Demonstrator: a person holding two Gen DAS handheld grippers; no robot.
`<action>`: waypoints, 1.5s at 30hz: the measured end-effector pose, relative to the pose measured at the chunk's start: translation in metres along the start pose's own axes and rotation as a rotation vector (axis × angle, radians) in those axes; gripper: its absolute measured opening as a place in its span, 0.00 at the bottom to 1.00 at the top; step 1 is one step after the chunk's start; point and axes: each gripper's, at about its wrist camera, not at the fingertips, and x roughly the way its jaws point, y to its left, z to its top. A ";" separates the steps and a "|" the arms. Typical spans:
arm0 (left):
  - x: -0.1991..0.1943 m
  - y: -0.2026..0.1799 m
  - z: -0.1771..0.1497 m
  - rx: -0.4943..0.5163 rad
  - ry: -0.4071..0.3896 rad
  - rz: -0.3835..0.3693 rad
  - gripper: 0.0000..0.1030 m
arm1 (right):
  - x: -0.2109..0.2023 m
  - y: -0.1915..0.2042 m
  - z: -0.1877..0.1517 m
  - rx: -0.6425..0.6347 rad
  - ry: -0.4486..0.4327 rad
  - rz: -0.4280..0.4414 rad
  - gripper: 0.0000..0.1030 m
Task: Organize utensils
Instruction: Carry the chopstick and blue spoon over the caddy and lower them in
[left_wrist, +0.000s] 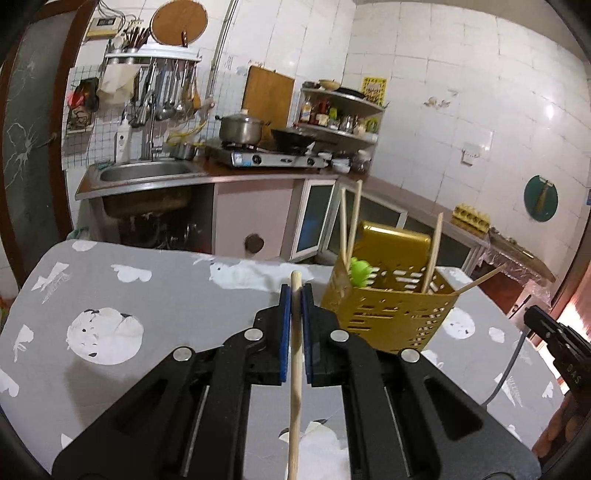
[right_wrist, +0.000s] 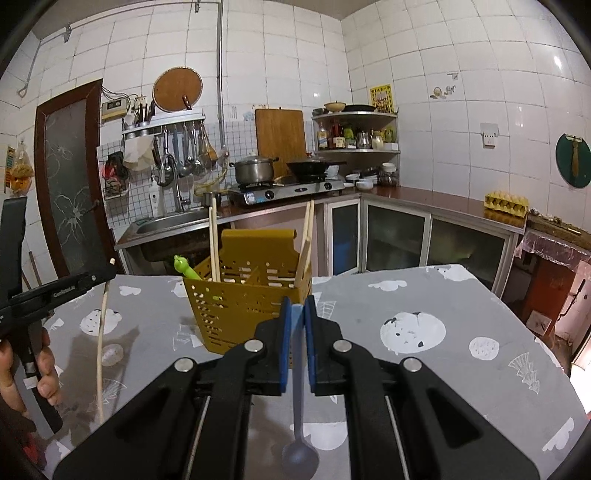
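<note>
Grey patterned table (right_wrist: 424, 295) in a white-tiled kitchen. Yellow utensil caddy (right_wrist: 243, 306), holding chopsticks, stands just ahead of both jaws. Left gripper (left_wrist: 295, 295) clamps a wooden chopstick (left_wrist: 295, 369). Right gripper (right_wrist: 297, 310) clamps a blue spoon (right_wrist: 298, 424), bowl hanging below.

a yellow slotted caddy (right_wrist: 243, 310) stands upright on the grey cloth, holding several wooden chopsticks (right_wrist: 213, 243) leaning at angles and a green-handled utensil (right_wrist: 186, 268) (possibly a spoon). one loose chopstick (left_wrist: 295, 369) hangs near vertical, pinched near its top. a grey-blue spoon (right_wrist: 299, 417) hangs bowl down, clamped by its handle.
</note>
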 end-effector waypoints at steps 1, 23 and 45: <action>-0.005 -0.004 0.000 0.005 -0.011 0.001 0.05 | -0.002 0.000 0.002 0.002 -0.007 0.001 0.08; -0.005 -0.122 0.135 0.127 -0.435 -0.075 0.04 | 0.022 0.010 0.140 0.053 -0.309 0.025 0.07; 0.063 -0.081 0.134 0.041 -0.400 -0.136 0.04 | 0.094 0.011 0.109 0.003 -0.206 0.002 0.08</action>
